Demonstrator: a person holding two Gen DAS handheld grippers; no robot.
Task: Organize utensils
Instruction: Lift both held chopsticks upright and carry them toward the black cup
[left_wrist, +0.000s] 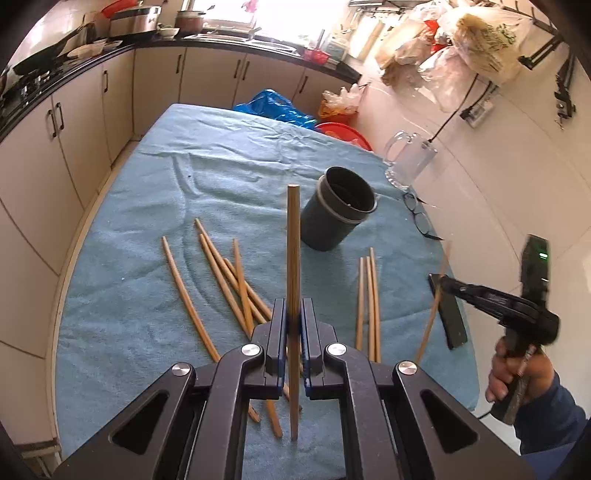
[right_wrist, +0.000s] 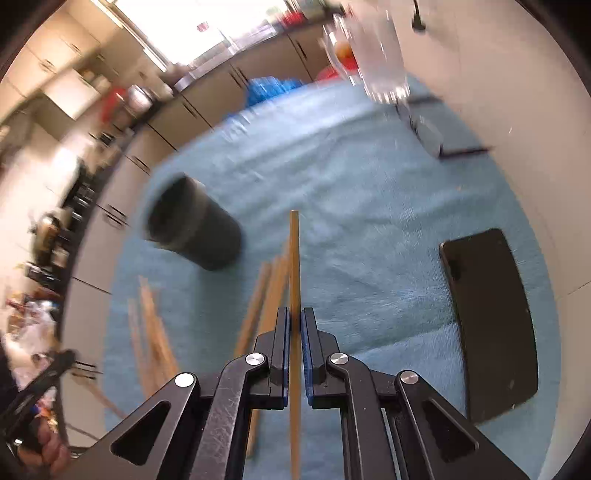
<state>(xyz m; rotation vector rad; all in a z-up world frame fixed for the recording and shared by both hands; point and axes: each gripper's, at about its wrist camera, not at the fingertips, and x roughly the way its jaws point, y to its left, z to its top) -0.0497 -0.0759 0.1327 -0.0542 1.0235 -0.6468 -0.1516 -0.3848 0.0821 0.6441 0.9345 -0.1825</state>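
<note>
Both grippers carry cargo right now. Up close, the left gripper (left_wrist: 294, 328) has its blue pads clamped on one chopstick (left_wrist: 293, 258), which stands nearly upright between the jaws, tip above, tail hanging below. Same story on the other side: the right gripper (right_wrist: 295, 332) is squeezed onto its own chopstick (right_wrist: 294, 266), and that view is smeared with motion blur.

Just past the pads, loose chopsticks (left_wrist: 229, 277) lie fanned on the blue towel (left_wrist: 147, 221), with a tidy trio (left_wrist: 369, 295) alongside them. Beyond them stands the dark cup (left_wrist: 338, 208), upright and mouth open, and that looks like the target for both sticks.

My read on doing this well: bring one stick over the mouth at a time, keep it steep, lower the tail inside the rim, then release. Two sticks arriving together risk a clash, and a knock on the rim could tip the cup.

Watch the surroundings too. A black phone (right_wrist: 491, 317) lies flat near the right-hand edge, folded glasses (left_wrist: 419, 218) rest just beyond the cup, and a glass mug (left_wrist: 408, 158) stands at the far corner, fragile and near the approach path. Counters and cabinets ring the background.
</note>
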